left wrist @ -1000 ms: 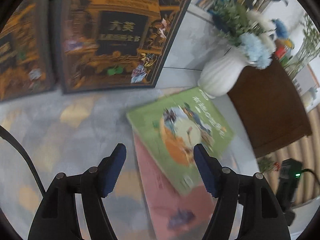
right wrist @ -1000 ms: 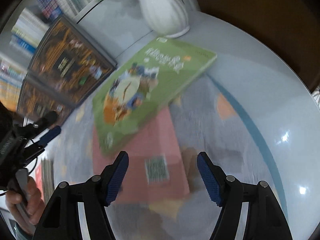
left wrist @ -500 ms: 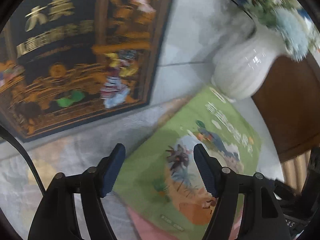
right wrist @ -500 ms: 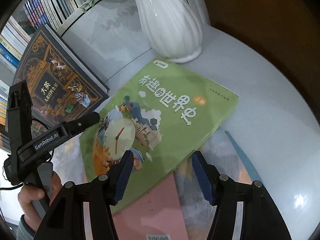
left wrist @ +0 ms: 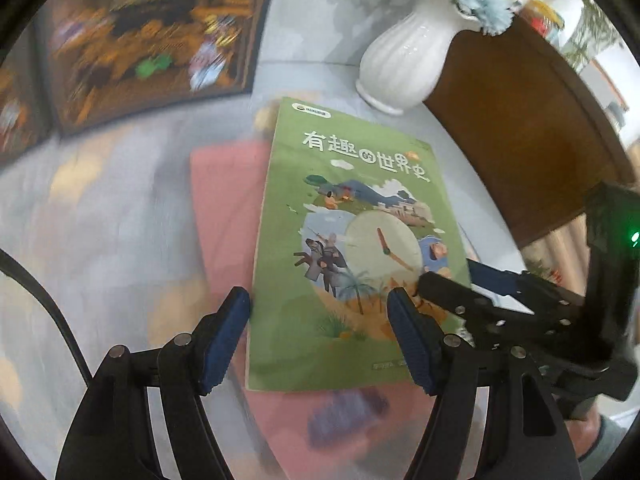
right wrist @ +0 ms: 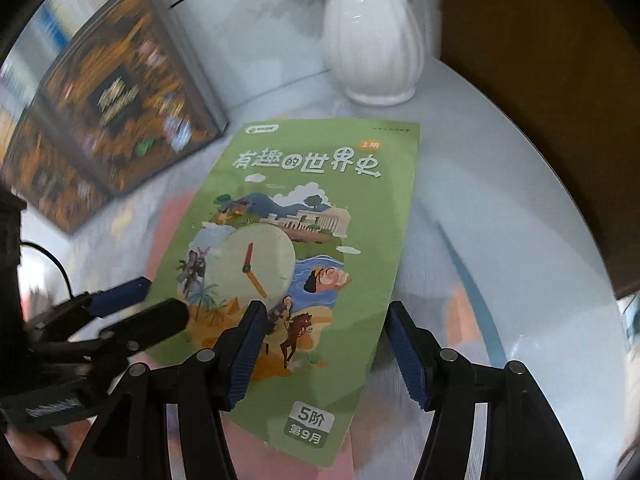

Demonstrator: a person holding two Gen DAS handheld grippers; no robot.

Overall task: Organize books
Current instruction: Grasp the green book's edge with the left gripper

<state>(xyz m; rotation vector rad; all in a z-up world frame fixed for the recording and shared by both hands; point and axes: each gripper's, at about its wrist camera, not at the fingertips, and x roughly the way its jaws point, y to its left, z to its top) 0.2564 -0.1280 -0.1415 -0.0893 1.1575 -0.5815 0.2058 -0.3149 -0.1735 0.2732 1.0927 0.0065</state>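
Green book [left wrist: 352, 240] titled 有趣的世界史, with an orange tag 上册 beside the title and a white label 5阶 over 第9月 at the near corner; cover art of a clock face, a rider, palms and a columned building; small logo at the top corner too small to read.

Lies flat, cover up, on a pink book [left wrist: 224, 208] on the pale round table [right wrist: 520, 208]; long axis running away from both cameras, title end toward the white ribbed vase [left wrist: 404, 64], label end nearest the grippers; pink book showing past its left and near edges.

Left gripper [left wrist: 320, 332] spread apart, straddling the green book's near left part, left pad just off the book's left edge; grasping nothing.

Right gripper [right wrist: 324, 344] likewise parted over the near right edge; nothing clenched; contact with the cover cannot be told.

Dark ornate books [right wrist: 120, 92] upright at the back, writing blurred.
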